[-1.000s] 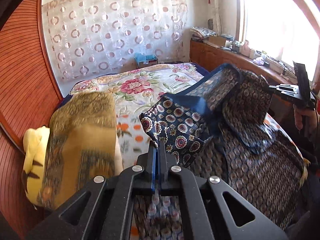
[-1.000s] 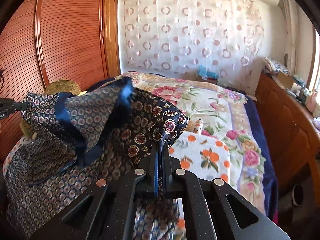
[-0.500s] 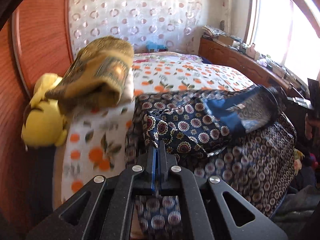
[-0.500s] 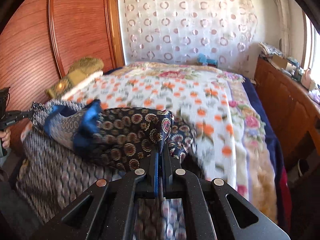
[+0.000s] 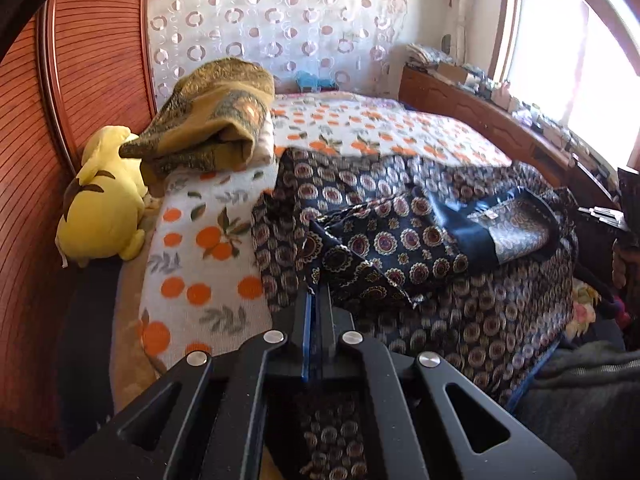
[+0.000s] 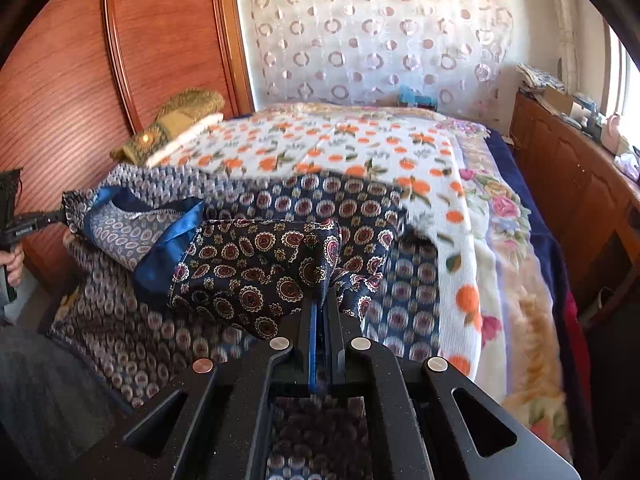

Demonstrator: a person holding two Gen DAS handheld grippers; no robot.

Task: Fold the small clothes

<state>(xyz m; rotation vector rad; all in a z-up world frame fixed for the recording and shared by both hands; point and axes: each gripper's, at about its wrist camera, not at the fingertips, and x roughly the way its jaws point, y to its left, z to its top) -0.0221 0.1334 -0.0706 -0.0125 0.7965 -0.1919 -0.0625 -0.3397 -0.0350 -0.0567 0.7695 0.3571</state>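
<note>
**Both grippers pinch the dark patterned garment on the bed**

The big bed with the white orange-print blanket [image 6: 360,140] fills both views. The dark blue garment with round medallion print and shiny blue lining [image 5: 420,240] lies at the bed's near edge, at about 3 o'clock in the left view. Its long side runs left to right, between the two grippers. The yellow plush toy [image 5: 100,208] sits at 9 o'clock. The black left gripper [image 5: 316,296] is closed tight on the cloth's edge. The black right gripper [image 6: 322,300] is also clamped on it. A small label on the lining is too tiny to read.
</note>
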